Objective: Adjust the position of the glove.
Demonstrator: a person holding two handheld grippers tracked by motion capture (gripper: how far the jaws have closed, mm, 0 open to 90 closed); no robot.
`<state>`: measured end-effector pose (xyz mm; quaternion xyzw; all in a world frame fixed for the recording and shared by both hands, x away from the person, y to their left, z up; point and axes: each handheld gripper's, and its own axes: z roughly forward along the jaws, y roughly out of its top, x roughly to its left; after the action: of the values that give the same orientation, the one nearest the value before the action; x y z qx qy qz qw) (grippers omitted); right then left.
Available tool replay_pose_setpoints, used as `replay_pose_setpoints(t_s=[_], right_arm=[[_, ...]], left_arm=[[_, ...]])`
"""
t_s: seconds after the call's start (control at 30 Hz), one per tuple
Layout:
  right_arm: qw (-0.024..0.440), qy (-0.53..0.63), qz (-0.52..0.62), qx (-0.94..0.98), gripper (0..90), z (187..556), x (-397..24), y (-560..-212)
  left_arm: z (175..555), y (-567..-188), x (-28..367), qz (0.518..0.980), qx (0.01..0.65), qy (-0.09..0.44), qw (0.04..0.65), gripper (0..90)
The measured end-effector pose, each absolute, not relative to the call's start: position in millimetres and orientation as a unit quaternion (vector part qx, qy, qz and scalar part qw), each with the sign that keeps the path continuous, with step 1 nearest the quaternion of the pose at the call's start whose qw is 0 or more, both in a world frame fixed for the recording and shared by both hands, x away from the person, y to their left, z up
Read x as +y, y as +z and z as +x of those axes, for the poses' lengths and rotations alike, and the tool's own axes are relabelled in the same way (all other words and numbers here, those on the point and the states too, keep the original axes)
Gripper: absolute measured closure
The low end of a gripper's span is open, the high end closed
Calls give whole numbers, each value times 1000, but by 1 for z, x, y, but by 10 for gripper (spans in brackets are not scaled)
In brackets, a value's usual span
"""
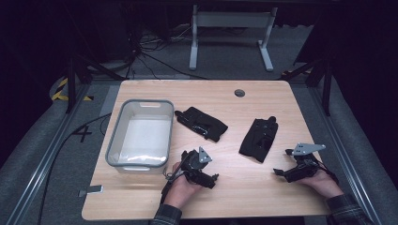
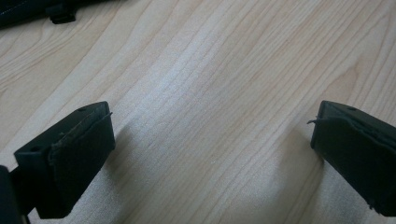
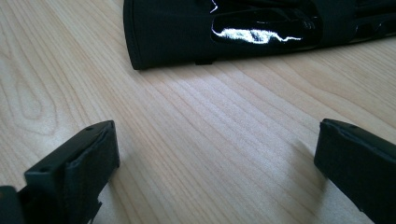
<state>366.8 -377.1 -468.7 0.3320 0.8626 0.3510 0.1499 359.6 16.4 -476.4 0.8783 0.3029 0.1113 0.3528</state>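
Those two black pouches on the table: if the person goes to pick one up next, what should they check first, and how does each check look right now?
1. Left gripper open: ok, its fingers stand wide apart over bare wood.
2. Right gripper open: ok, its fingers are spread with nothing between them.
3. Right pouch lies ahead of the right gripper: ok, its edge shows in the right gripper view, apart from the fingers.
4. Left pouch free to lift: ok, it lies flat beside the grey bin, not touching it.
5. Bin has room: ok, nothing lies inside.
6. Pouch stiffness or weight: cannot tell.
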Motion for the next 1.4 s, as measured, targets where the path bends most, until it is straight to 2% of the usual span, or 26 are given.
replay_pose_setpoints(t_s=[0.3,0.47,0.6,0.93,0.97,1.17,1.2,1.4], right_arm=[[149,351,325,865,13,367,-377,-468],[144,344,321,871,99,366,-376,-464],[153,335,316,874,202,365,-375,-457],[135,356,291,878,573,372,-375,-443],[135,356,291,878,573,372,-375,-443],[134,370,294,871,757,380,-370,-437],[134,370,294,871,757,380,-370,-437],[130,376,290,871,891,389,-370,-433]], left_arm=[[360,-476,16,880,297,108,354,0],[360,-477,16,881,291,107,356,0],[360,-476,16,883,289,107,355,1],[359,-476,15,882,291,107,354,1],[359,-476,15,882,291,107,355,1],[359,-476,15,882,292,106,355,1],[359,-476,15,882,292,106,355,1],[358,-476,15,882,292,106,354,0]])
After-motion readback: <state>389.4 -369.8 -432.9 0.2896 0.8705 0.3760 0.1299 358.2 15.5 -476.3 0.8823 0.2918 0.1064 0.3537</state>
